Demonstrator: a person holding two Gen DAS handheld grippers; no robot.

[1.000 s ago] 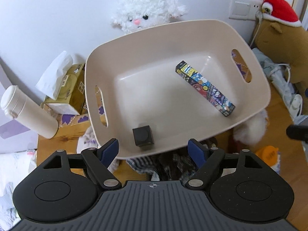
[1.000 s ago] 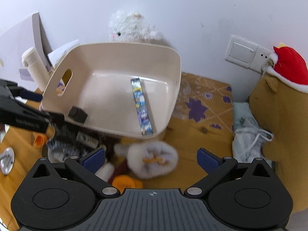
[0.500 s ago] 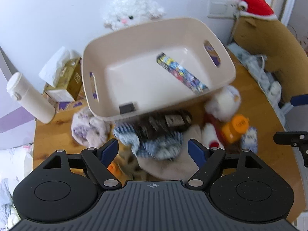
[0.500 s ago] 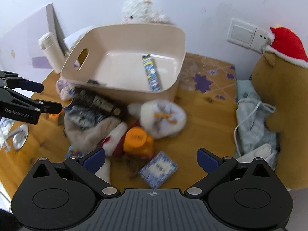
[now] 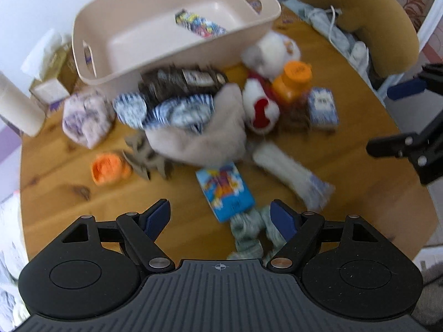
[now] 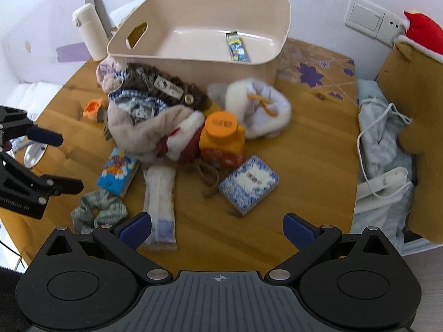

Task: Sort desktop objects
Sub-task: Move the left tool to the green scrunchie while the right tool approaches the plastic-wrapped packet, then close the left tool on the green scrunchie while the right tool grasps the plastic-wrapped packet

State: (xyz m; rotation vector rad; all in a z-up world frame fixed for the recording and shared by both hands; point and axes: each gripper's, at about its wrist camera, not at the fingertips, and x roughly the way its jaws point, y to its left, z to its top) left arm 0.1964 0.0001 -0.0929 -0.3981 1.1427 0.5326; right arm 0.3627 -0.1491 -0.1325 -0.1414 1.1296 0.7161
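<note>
A beige basket (image 6: 193, 58) stands at the back of the wooden table with a long colourful box (image 6: 238, 47) inside. In front lies a heap of hats and cloth (image 6: 155, 121), an orange bottle (image 6: 221, 138), a blue-white patterned box (image 6: 249, 188), a white packet (image 6: 160, 193), a cartoon-printed blue box (image 5: 224, 191) and a green scrunchie (image 5: 249, 235). My left gripper (image 5: 220, 207) hangs open above the cartoon box and scrunchie, holding nothing. My right gripper (image 6: 217, 218) is open over bare wood near the packet and patterned box.
A white flask (image 6: 90, 31) and a tissue box (image 5: 52, 83) stand left of the basket. A brown plush with a red hat (image 6: 409, 91), a wall socket (image 6: 371, 19) and pale cloth with a white cable (image 6: 384, 144) fill the right side. An orange item (image 5: 109, 167) lies front left.
Both grippers have drawn back from the basket toward the table's front, so the heap and the small boxes now fill the views. Both stay open.
</note>
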